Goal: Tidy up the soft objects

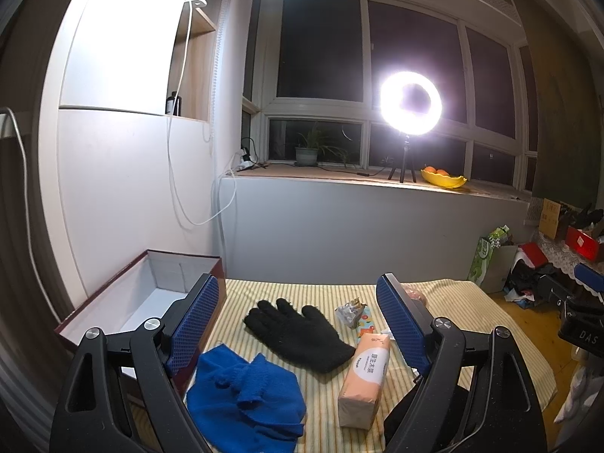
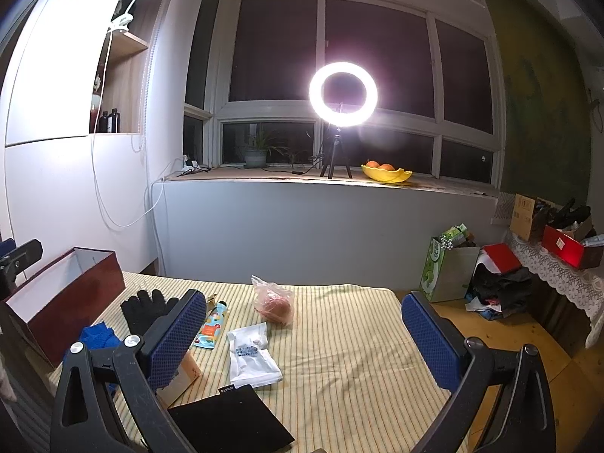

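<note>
On the yellow striped tablecloth (image 1: 324, 396) lie a black glove (image 1: 298, 330), a blue fuzzy cloth (image 1: 245, 396) and an orange tissue pack (image 1: 364, 375). My left gripper (image 1: 298, 324) hovers open above them, its blue pads either side of the glove. An open dark-red box (image 1: 124, 309) with a white inside stands at the table's left. My right gripper (image 2: 305, 334) is open over the cloth (image 2: 339, 358), holding nothing. Within its span sit a white packet (image 2: 253, 355), a pink plastic bag (image 2: 275, 302) and a black pouch (image 2: 230, 419). The glove (image 2: 145, 309) and red box (image 2: 68, 298) lie to its left.
A colourful small packet (image 1: 362, 321) and a foil wrapper (image 1: 349, 311) lie beyond the tissue pack. A bright ring light (image 2: 342, 94), a potted plant (image 2: 256, 151) and a yellow fruit bowl (image 2: 387, 173) stand on the windowsill. Bags and boxes (image 2: 490, 275) clutter the floor at right.
</note>
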### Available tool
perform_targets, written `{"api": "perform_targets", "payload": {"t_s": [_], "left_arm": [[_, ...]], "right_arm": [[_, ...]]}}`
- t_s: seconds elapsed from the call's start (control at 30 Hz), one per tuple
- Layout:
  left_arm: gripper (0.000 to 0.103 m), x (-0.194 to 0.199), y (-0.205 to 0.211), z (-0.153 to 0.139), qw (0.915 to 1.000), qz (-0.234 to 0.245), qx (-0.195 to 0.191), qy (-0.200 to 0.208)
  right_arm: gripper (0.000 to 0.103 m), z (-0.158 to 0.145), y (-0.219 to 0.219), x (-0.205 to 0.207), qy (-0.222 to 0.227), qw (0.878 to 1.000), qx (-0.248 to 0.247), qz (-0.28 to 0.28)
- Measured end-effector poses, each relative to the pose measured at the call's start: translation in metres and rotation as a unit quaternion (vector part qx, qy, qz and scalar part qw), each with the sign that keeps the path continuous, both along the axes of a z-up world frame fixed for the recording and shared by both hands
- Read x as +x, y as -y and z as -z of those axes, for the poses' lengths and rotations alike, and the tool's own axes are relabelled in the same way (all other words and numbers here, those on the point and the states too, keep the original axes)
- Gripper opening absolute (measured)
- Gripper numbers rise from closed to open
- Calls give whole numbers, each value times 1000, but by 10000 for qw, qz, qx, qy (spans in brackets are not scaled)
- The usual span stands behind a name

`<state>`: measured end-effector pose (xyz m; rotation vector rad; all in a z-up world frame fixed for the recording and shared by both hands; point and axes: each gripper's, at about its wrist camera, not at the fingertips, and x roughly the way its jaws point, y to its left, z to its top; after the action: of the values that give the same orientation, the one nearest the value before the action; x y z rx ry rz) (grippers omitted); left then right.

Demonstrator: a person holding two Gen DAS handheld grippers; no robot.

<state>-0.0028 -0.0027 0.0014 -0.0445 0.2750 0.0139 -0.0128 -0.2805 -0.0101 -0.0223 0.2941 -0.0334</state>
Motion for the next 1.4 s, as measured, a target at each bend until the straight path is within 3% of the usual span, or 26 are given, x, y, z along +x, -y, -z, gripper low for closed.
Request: {"api": "perform_targets", "payload": {"t_s": [1.4], "left_arm": [[86,0,1,3,10000,50,-24,-34]], "right_arm": [[102,6,-2,2,-66,10000,36,-11]]}}
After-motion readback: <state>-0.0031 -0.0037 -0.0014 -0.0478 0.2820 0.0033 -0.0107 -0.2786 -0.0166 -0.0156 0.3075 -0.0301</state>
